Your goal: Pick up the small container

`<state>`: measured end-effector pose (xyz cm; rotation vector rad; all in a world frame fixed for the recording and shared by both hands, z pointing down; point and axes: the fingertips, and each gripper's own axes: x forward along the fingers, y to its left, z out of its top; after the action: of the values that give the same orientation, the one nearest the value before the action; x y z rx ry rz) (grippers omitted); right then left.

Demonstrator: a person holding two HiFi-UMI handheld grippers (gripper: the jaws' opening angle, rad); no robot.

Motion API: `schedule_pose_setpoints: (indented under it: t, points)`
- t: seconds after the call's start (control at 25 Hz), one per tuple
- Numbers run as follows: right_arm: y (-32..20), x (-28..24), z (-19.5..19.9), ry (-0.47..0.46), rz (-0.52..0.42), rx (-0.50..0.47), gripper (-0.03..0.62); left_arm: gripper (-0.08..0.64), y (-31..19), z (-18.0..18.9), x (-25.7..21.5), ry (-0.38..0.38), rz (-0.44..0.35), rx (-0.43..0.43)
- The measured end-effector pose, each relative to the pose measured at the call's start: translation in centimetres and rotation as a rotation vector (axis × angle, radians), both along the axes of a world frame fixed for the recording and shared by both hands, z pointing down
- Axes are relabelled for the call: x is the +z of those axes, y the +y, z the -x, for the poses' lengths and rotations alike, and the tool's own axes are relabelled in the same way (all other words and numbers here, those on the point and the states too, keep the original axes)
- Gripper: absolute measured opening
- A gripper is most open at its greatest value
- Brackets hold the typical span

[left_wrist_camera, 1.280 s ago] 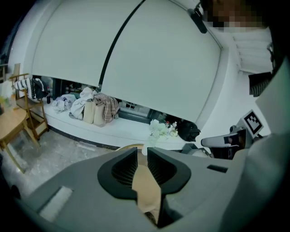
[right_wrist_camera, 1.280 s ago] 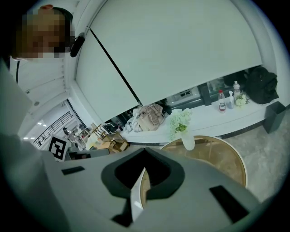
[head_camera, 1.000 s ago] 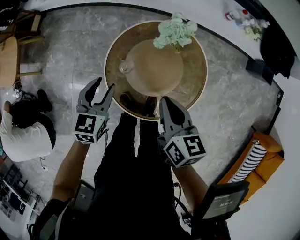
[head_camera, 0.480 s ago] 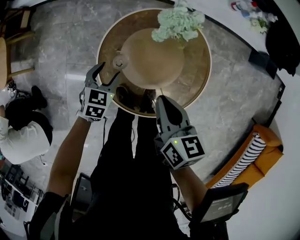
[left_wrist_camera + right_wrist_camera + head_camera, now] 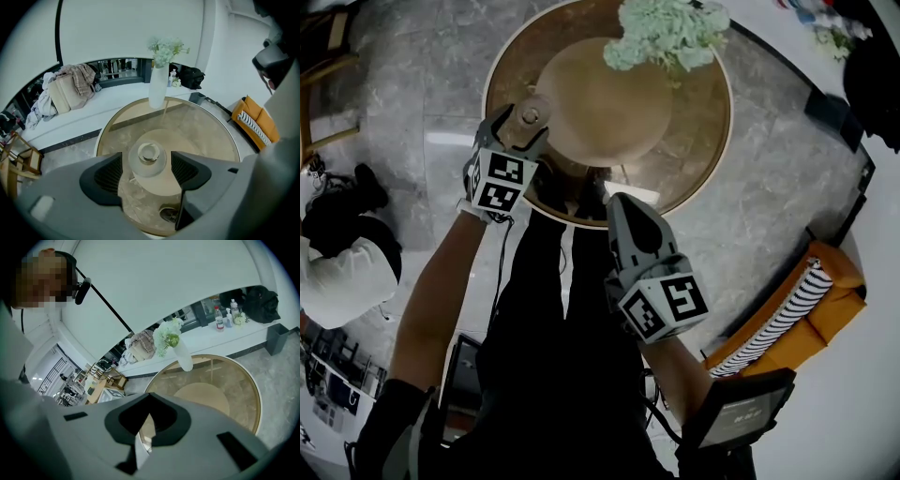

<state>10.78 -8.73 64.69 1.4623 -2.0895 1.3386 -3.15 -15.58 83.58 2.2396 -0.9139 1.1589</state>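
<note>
- Placement: the small container [image 5: 530, 114], a pale round jar with a knobbed lid, stands on the round glass table [image 5: 701, 155] near the person's left edge, well apart from the vase of flowers [image 5: 667, 33] on the far side.
- The left gripper [image 5: 525, 129] is reached out over that edge so the jar sits squarely between its two tongs. From where I stand this looks like lining up for a grab.
- In the left gripper view the tongs are wide and opening. The jar [image 5: 147, 158] is centred between the ribbed pads [image 5: 109, 174], with a sliver of gap on each side, so nothing is pinched yet.
- The right gripper [image 5: 619, 201] hangs back by the person's body, its tongs closed together on nothing. I judge it is parked to stay out of the way.
- Writing: only the black-and-white square markers on each gripper's cube [image 5: 664, 306], which are patterns and not words. The bottles [image 5: 219, 317] on the far ledge and the small screen [image 5: 748, 412] at the person's right carry print too small to read.
</note>
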Motion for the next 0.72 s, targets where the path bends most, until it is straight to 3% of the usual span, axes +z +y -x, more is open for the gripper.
schedule_pose_setpoints:
  t: [0.72]
  points:
    - [1.3, 3.9, -0.7, -0.013, 0.077, 0.027, -0.002, 0.321, -1.7, -1.5, 4.1, -0.009, -0.008, -0.027]
